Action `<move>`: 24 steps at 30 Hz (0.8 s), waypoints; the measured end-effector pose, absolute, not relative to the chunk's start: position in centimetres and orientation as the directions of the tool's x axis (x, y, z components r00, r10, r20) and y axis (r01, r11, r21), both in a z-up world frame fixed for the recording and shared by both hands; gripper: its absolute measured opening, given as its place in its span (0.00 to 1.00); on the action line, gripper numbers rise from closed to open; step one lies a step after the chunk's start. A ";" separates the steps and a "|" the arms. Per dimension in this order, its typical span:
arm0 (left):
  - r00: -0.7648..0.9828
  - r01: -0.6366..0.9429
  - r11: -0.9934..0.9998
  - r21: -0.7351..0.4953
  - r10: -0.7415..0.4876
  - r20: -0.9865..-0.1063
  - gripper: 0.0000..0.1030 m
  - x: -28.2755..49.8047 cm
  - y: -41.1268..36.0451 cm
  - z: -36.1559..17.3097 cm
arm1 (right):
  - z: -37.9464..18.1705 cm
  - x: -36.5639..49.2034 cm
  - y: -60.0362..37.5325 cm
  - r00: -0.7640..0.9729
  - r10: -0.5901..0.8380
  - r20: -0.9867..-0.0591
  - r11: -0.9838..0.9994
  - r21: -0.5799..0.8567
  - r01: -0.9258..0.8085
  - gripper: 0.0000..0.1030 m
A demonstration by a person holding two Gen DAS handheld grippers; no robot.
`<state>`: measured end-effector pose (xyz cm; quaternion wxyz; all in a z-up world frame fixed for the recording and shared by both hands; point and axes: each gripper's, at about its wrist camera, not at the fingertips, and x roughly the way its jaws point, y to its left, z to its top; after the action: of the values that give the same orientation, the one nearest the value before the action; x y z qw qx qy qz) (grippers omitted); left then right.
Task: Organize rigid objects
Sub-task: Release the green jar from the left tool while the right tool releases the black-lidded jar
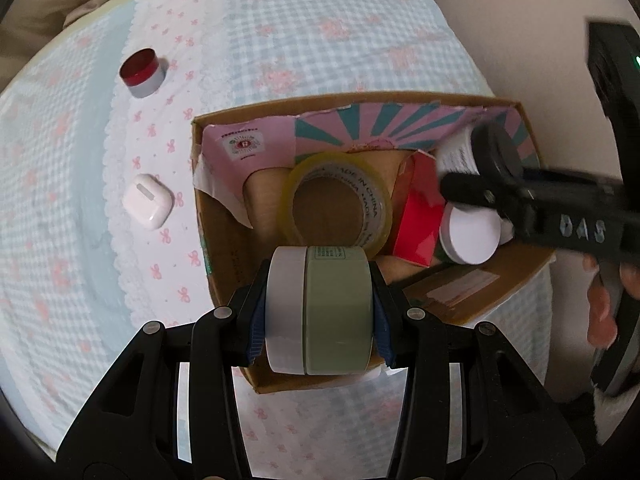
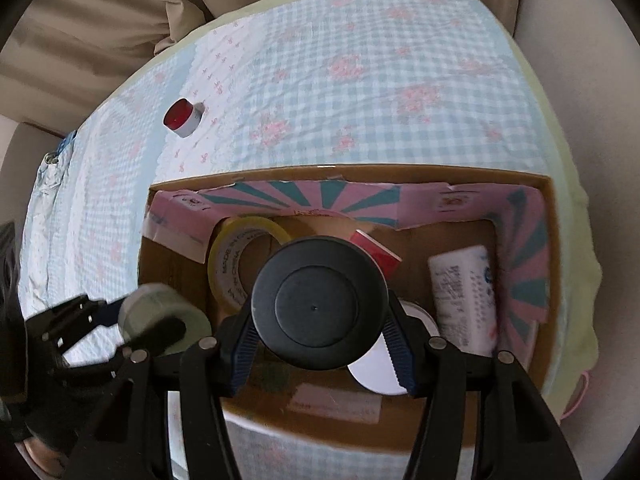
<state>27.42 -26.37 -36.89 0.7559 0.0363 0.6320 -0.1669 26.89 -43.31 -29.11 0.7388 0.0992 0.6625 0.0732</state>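
Note:
My left gripper [image 1: 318,312] is shut on a pale green jar with a white lid [image 1: 320,308], held over the near left corner of an open cardboard box [image 1: 198,216]. My right gripper [image 2: 320,320] is shut on a black-lidded jar [image 2: 318,304] above the box [image 2: 550,264]; that jar shows white with a black lid in the left wrist view [image 1: 476,152]. Inside the box lie a yellow tape roll [image 1: 340,200], a red carton [image 1: 416,216], a white round lid [image 1: 472,236] and a white printed bottle [image 2: 464,300].
A red-lidded jar [image 1: 142,72] and a white earbud case [image 1: 148,206] sit on the checked blue-and-pink cloth [image 1: 320,40] left of the box. The box is lined with pink and teal paper [image 2: 320,196]. Beige fabric lies beyond the cloth.

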 end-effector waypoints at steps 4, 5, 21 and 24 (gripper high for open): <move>0.160 0.315 0.940 -0.133 -0.190 -0.969 0.84 27.1 -26.9 -37.0 | -30.2 28.2 -42.8 0.088 0.293 -0.952 0.955 0.295 0.015 0.52; 0.165 0.319 0.941 -0.115 -0.175 -0.971 1.00 27.0 -27.0 -36.8 | -30.4 28.5 -42.5 0.077 0.297 -0.952 0.954 0.298 0.009 0.55; 0.212 0.255 0.961 -0.102 -0.159 -0.964 1.00 25.2 -22.5 -34.8 | -28.5 25.4 -44.8 0.183 0.254 -0.950 0.956 0.276 0.105 1.00; 0.222 0.249 0.963 -0.099 -0.156 -0.963 1.00 24.9 -22.0 -34.3 | -27.6 25.2 -44.6 0.195 0.244 -0.950 0.960 0.265 0.091 1.00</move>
<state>24.91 -22.00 -34.33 0.7806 0.0380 0.6102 -0.1297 25.21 -44.56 -27.62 0.7616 0.1327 0.6324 0.0502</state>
